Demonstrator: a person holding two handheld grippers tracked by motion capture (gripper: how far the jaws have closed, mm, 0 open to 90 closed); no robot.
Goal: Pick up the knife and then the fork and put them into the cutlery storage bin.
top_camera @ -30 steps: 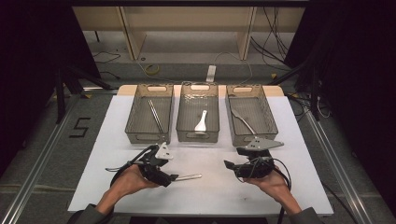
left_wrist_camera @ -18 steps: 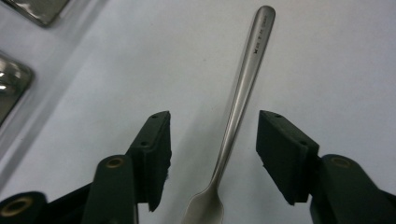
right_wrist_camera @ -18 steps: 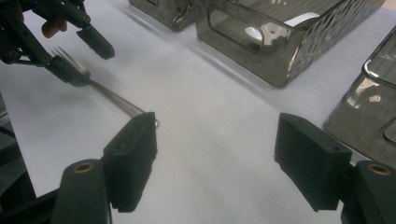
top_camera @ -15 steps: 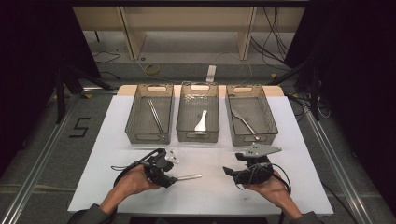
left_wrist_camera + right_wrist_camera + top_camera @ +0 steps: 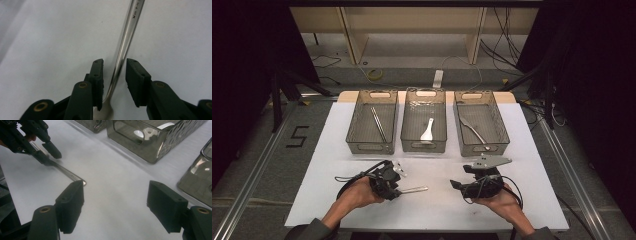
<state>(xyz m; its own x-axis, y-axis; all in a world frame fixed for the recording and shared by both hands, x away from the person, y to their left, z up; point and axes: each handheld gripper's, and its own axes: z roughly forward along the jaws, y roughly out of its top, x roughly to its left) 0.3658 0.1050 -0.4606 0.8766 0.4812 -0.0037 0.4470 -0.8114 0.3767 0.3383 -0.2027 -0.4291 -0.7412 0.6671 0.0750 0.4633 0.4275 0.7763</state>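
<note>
On white table [image 5: 337, 150], my left gripper [image 5: 114, 75] jaws just narrowed around slim steel utensil handle [image 5: 126, 40], small gaps remaining; right gripper [image 5: 120, 202] wide, empty.

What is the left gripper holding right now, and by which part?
Nothing firmly yet. The left gripper has just been closing around a metal spoon lying on the table, its jaws straddling the handle's lower end near the bowl; a gap remains at one pad.

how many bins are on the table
3, in a row across the far side of the table: the left bin, the middle bin, the right bin. Nothing suggests a hidden one.
</note>
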